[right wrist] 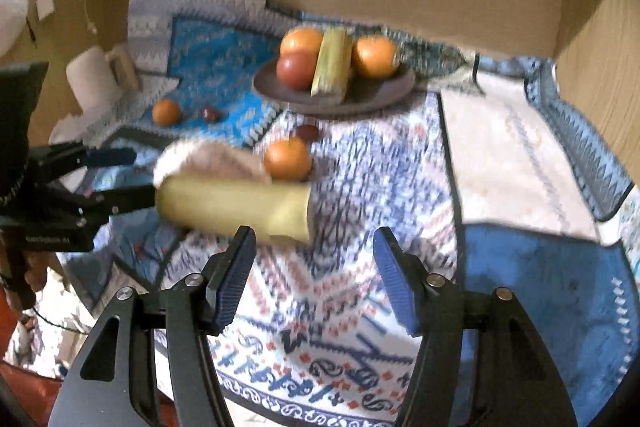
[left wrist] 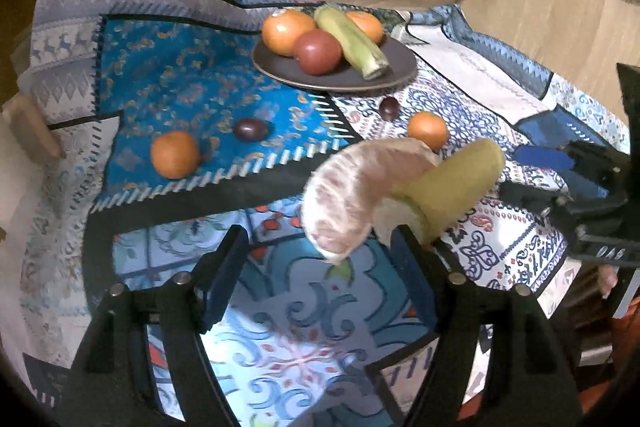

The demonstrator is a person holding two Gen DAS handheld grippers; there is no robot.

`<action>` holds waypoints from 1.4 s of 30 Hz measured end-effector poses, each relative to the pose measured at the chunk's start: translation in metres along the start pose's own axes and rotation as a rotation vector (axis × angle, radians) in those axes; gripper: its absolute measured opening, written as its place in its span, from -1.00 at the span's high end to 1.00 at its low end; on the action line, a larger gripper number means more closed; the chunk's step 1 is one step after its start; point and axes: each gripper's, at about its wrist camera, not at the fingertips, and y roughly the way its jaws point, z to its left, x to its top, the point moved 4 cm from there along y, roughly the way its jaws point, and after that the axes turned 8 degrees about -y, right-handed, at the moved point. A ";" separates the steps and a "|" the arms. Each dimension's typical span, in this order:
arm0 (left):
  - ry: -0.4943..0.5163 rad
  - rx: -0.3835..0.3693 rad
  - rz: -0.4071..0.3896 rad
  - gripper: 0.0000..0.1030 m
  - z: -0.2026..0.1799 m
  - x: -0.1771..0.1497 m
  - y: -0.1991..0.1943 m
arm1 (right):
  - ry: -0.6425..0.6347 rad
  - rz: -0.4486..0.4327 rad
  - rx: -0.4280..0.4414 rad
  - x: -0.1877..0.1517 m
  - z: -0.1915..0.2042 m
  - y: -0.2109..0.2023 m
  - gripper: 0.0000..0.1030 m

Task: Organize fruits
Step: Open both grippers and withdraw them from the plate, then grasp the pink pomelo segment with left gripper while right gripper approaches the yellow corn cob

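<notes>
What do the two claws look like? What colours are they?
Both claws look alike: the left claw and right claw have black, angular frames with cut-out holes and small silver bolts. Each finger ends in a dark blue ribbed pad. The black body of one claw carries small white lettering, too blurred to read. No cables or sleeves show.

Both views are dim and warm-toned, with strong fisheye bending and black vignette at the rims. Left wrist view: mostly sharp; a bright patch falls on the cloth toward 6 o'clock; the pomelo wedge near centre is softly blurred. Right wrist view: heavy motion smear across the cloth; the plate toward 12 o'clock is soft; overexposed glare sits at 10 o'clock.
</notes>
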 end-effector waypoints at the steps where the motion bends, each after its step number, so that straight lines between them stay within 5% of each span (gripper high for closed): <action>1: 0.009 0.018 -0.011 -0.43 -0.002 0.001 0.000 | -0.002 -0.003 -0.007 -0.002 0.000 0.001 -0.12; 9: 0.021 -0.042 0.019 -0.43 -0.025 0.003 0.006 | 0.033 -0.005 -0.052 0.009 -0.024 0.007 -0.12; 14: 0.044 -0.039 -0.029 -0.61 -0.045 0.010 0.008 | 0.064 0.001 -0.114 0.017 -0.044 0.013 -0.12; 20: 0.014 -0.052 -0.080 -0.65 -0.033 0.016 -0.005 | 0.067 -0.034 -0.059 0.023 -0.032 -0.003 -0.12; 22: -0.007 -0.045 -0.097 -0.68 -0.021 0.016 -0.011 | 0.064 -0.045 -0.022 0.026 -0.019 -0.005 -0.19; 24: -0.028 -0.033 -0.110 -0.71 -0.009 0.015 -0.016 | 0.066 -0.065 -0.004 0.029 -0.007 -0.004 -0.58; 26: -0.042 -0.020 -0.114 -0.72 0.003 0.012 -0.020 | 0.060 -0.082 0.001 0.034 0.007 -0.001 -0.75; 35: -0.075 0.013 -0.107 -0.72 0.037 -0.009 -0.023 | 0.031 -0.025 -0.116 0.035 0.031 0.033 -0.91; 37: -0.074 0.004 -0.099 -0.72 0.039 -0.011 -0.020 | 0.032 -0.017 -0.125 0.032 0.029 0.034 -0.86; 42: -0.050 -0.030 -0.065 -0.72 0.030 -0.006 -0.008 | 0.044 -0.006 -0.063 0.024 0.021 0.026 -0.30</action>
